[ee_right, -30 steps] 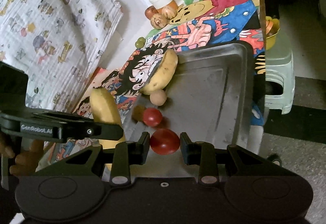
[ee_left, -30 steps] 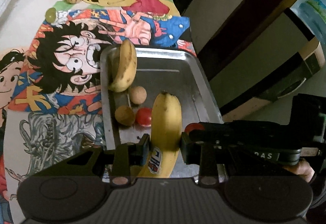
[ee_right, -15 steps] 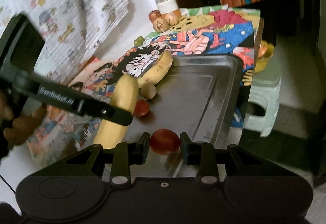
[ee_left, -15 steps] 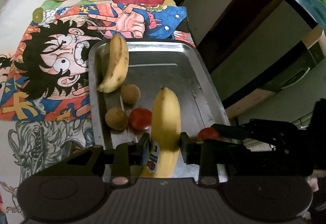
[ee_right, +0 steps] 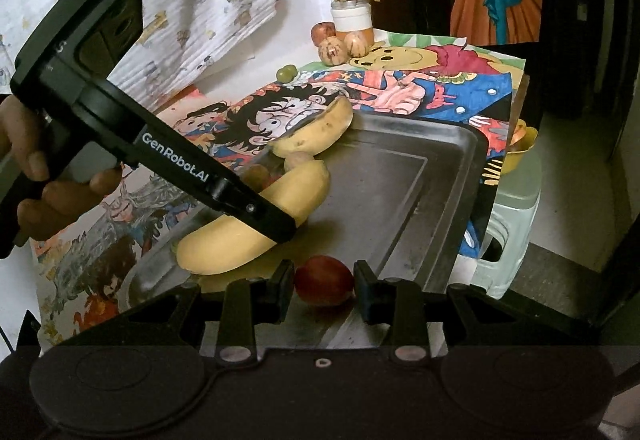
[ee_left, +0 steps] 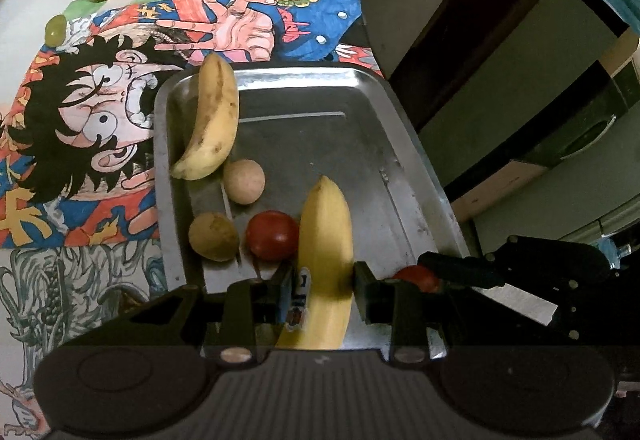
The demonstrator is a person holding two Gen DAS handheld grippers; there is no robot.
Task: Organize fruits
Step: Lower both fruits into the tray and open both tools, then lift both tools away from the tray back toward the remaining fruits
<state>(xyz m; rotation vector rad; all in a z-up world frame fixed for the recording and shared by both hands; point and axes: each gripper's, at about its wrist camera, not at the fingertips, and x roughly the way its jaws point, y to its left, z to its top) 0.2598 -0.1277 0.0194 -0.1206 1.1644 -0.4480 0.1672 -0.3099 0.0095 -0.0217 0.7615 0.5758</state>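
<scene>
While fruit crowds left, tray (ee_left: 404,128) right lies bare.

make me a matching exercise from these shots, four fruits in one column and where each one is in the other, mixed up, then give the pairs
Things:
1. sticker banana
2. spotted banana
3. green grape
4. red tomato

Places:
A. on the cloth, outside the metal tray
B. between the fingers of the right claw
C. leaning on the tray's far left corner
D. between the fingers of the left claw

Pairs: 1-D, 2-C, 3-A, 4-B
</scene>
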